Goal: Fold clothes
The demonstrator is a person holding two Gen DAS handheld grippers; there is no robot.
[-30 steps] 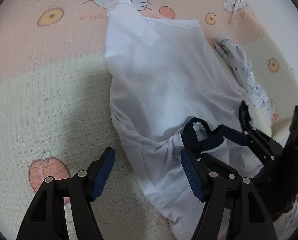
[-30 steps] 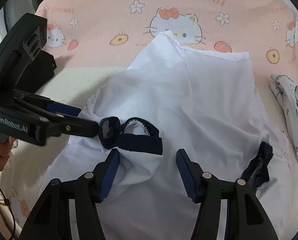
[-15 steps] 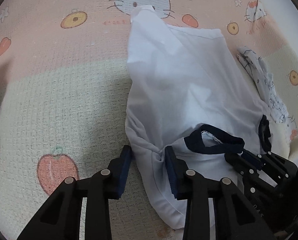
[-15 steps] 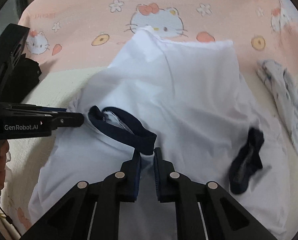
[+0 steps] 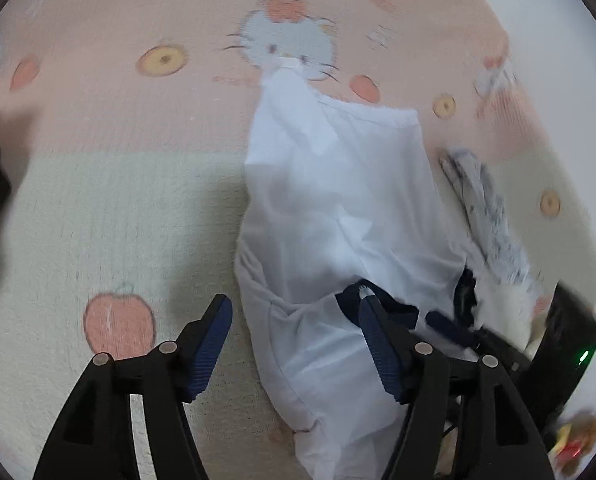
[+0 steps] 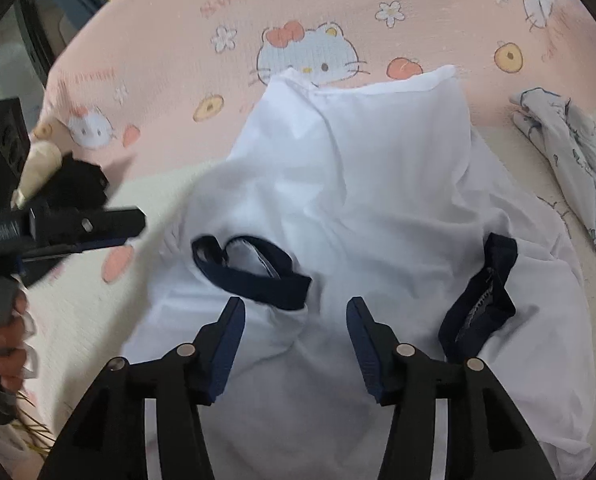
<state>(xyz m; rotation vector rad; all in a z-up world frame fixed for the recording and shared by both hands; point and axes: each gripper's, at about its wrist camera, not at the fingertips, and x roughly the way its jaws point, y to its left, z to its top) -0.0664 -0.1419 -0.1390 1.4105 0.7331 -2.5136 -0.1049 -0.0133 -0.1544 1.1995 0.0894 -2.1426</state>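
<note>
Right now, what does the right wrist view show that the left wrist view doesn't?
Only the right wrist view shows the dark-trimmed sleeve cuff fully, a black cloth at the left, the hand holding the left gripper, and the open right gripper.

Only the left wrist view shows the apple print.

Both show the white shirt, its navy collar and the patterned garment.

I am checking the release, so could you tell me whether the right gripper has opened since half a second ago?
Yes. The right gripper has opened: its fingers now stand apart below the navy collar of the white shirt, clamping nothing.
</note>
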